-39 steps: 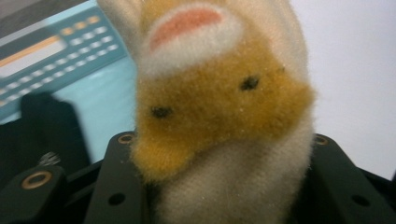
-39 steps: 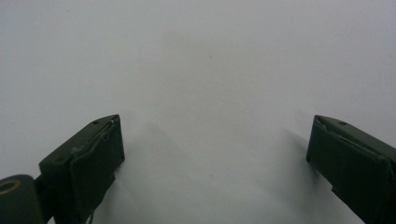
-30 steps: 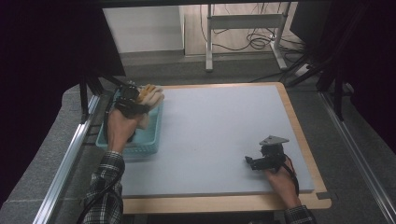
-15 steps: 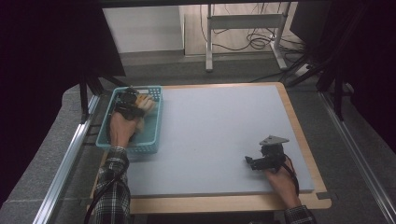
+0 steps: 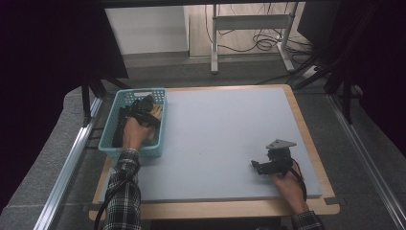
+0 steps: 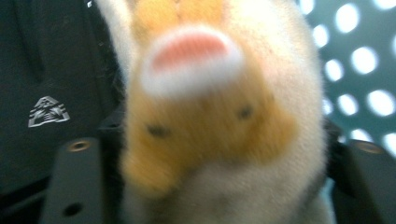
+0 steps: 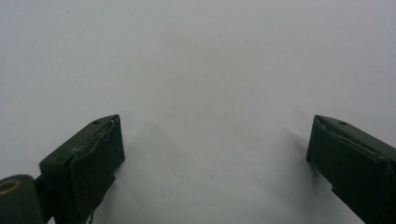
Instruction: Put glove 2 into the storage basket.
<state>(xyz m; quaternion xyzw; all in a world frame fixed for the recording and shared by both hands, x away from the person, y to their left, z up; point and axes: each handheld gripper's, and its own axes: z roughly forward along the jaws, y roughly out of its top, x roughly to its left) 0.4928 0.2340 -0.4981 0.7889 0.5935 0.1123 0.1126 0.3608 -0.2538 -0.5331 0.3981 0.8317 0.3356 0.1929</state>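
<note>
In the high view, the left gripper (image 5: 143, 111) sits inside the teal basket (image 5: 111, 143) at the left of the frame, the plush toy (image 5: 155, 115) below it against the basket's right wall; the right gripper (image 5: 262, 167) rests idle at lower right on the grey mat (image 5: 215, 134). In the left gripper view, the toy (image 6: 215, 121) lies blurred between jaws that have just been opening, probably released. In the right gripper view, its jaws stand wide over bare mat (image 7: 196, 70). The drop looks done; withdrawal remains.
</note>
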